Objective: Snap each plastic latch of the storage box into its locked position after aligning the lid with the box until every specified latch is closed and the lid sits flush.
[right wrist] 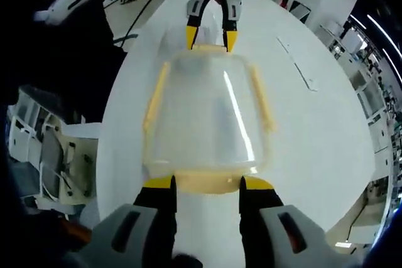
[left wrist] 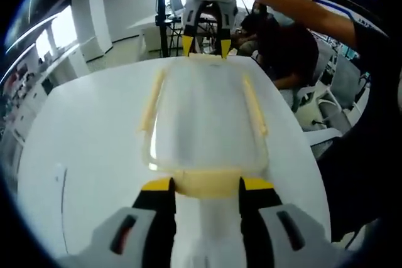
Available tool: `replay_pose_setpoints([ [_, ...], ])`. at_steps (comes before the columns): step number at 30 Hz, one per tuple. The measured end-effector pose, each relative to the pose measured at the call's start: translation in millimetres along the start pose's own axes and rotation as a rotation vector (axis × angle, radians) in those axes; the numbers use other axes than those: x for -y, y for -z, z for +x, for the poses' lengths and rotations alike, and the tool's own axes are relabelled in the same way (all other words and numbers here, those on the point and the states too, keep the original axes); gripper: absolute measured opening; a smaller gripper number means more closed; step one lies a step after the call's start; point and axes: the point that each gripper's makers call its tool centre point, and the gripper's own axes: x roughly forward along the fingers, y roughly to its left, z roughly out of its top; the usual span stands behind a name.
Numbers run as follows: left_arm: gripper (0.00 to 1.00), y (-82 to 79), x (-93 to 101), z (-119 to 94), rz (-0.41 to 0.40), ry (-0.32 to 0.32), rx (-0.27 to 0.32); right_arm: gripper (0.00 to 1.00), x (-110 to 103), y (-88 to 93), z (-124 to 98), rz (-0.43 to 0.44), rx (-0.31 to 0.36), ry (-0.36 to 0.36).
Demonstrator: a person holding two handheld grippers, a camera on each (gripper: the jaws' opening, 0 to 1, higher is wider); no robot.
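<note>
One box, two open tongs.

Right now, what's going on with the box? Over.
Left gripper and right gripper open, each straddling an end latch. Lid on the box. White table, nothing blocking.

Lidded clear storage box, yellow latches
</note>
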Motion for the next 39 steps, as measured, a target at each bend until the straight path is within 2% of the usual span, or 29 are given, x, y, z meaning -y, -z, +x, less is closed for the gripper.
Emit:
replay_pose_setpoints([
  [8, 0.37, 15.4, 3.4, -22, -0.011, -0.014, 0.005, 0.36, 1, -21.7, 5, -0.022, 0.015, -0.006],
  [16, 0.38, 40.1, 7.8, -43, -0.051, -0.027, 0.003, 0.36, 1, -49.0, 19, -0.035, 0.037, -0.032],
  [28, 0.38, 67.6, 23.1, -58, -0.078, -0.031, -0.005, 0.36, 0, -74.5, 36, -0.054, 0.046, -0.060],
  [33, 0.38, 75.2, 27.7, -71, -0.086, -0.030, 0.012, 0.36, -1, -81.8, 38, -0.057, 0.056, -0.064],
  [39, 0.38, 84.9, 34.4, -78, -0.086, -0.039, -0.009, 0.36, -4, -93.3, 42, -0.066, 0.047, -0.072],
])
